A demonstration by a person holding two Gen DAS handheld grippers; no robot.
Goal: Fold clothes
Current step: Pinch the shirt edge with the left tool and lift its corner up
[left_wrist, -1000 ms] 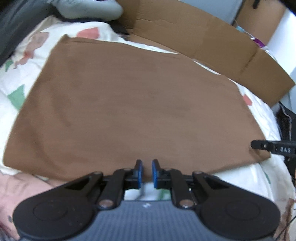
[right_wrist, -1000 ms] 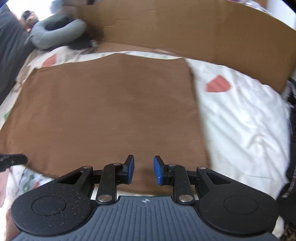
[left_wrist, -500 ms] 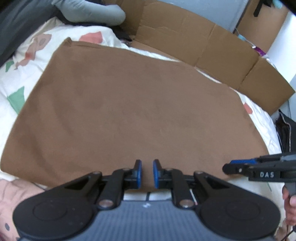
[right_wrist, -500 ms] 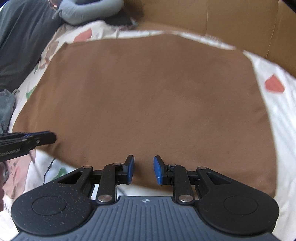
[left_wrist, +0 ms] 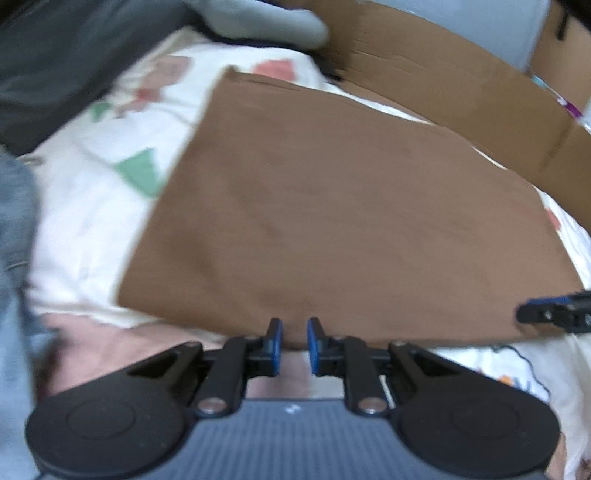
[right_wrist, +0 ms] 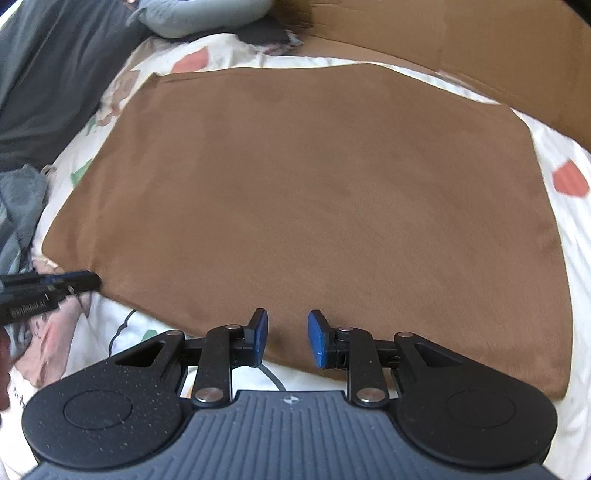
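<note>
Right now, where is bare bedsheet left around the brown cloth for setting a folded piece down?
Widest bare patch: the patterned white bedsheet right of the flat brown cloth, bordered behind by the cardboard wall. A smaller strip of sheet lies left of the cloth. Crowded: the left edge, with crumpled grey-blue clothing and a dark grey garment.

Cardboard wall bounding far side, grey pillow far left, bedsheet clear right
</note>
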